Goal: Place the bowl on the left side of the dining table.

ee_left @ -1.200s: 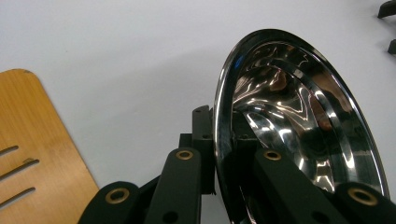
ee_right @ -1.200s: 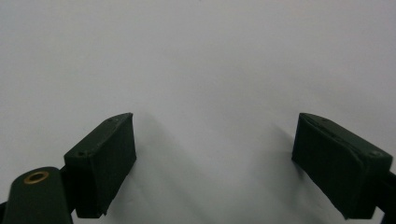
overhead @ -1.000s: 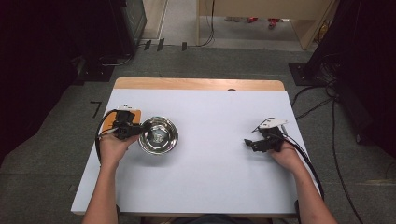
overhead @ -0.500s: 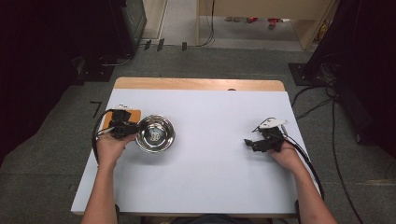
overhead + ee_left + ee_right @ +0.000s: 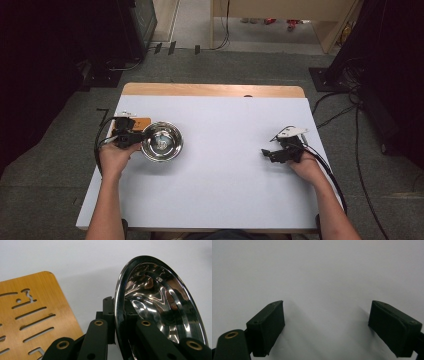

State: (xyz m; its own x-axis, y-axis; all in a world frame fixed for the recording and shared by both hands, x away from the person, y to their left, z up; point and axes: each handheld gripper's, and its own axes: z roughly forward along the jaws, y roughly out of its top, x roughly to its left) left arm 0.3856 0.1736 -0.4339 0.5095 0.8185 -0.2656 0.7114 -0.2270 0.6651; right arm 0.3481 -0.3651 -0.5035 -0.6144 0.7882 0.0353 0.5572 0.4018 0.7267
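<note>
High view: steel bowl (image 5: pixel 161 141) at nine o'clock on the white table (image 5: pixel 220 190), near the left edge, with a thin wooden board (image 5: pixel 141 121) just beside it at ten o'clock. Wide bare surface across the centre and toward six o'clock. Left gripper (image 5: pixel 131 137) clamped on the bowl's rim, forearm reaching in from seven o'clock. Left gripper view: rim (image 5: pixel 117 305) pinched between the black jaws. Right gripper (image 5: pixel 267 154) at three o'clock, resting low near the right edge, jaws spread apart over bare tabletop, holding nothing.
</note>
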